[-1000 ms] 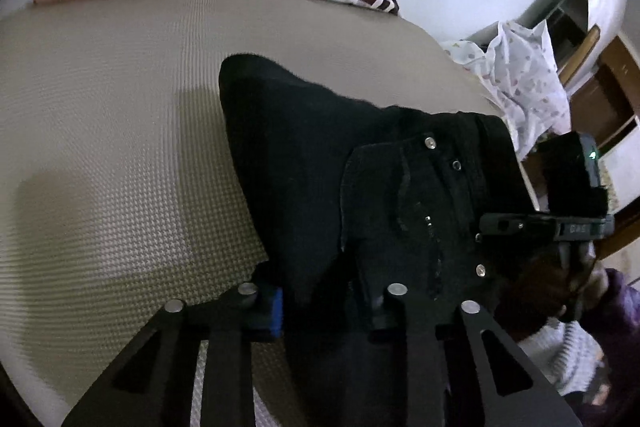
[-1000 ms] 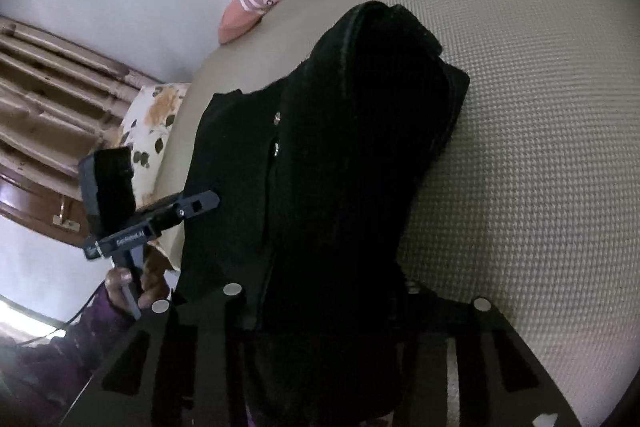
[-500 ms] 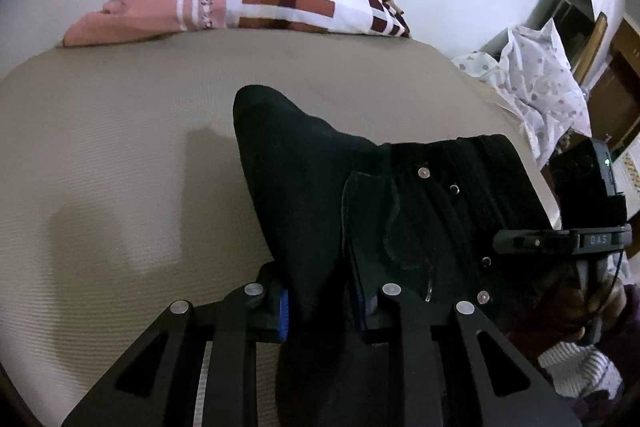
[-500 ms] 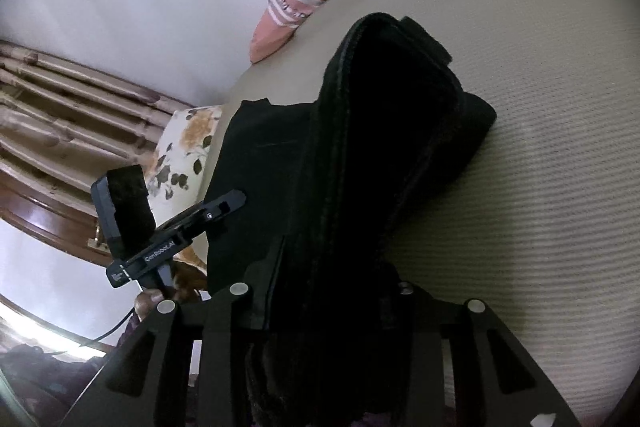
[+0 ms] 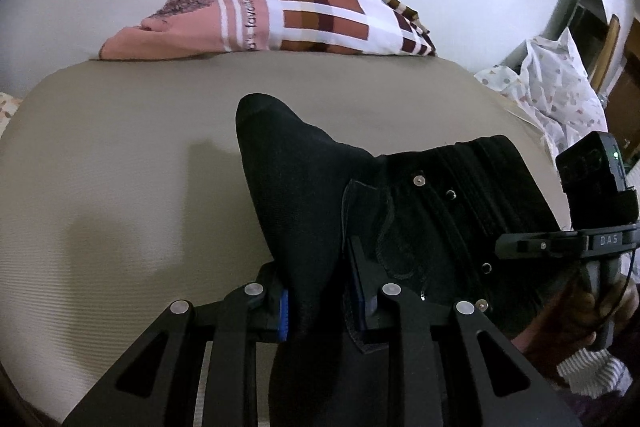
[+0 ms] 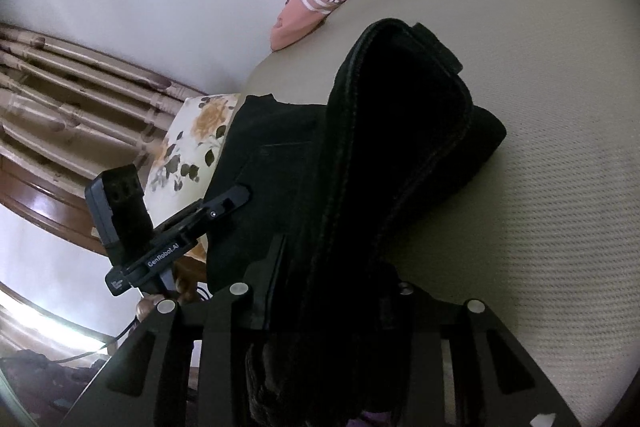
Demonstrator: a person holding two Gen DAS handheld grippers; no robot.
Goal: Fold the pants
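Note:
Black pants (image 5: 400, 195) lie partly lifted over a beige mattress (image 5: 120, 167). In the left wrist view my left gripper (image 5: 320, 301) is shut on a fold of the black cloth, which rises between its blue-padded fingers (image 5: 283, 311). The rivets and pocket of the waist show to the right. In the right wrist view my right gripper (image 6: 324, 291) is shut on a thick bunch of the pants (image 6: 392, 131), whose hemmed edge stands up in front of it. Each view shows the other gripper held in a hand at its edge.
A pink and brown checked pillow (image 5: 288, 19) lies at the far end of the mattress. A floral pillow (image 6: 192, 143) and a wooden headboard (image 6: 72, 83) are on the left of the right wrist view. Spotted white cloth (image 5: 560, 91) hangs at the bed's right side.
Both grippers have risen with the pants still pinched, tilting up so more of the wall and checked pillow shows. The other gripper has slid outward in each view.

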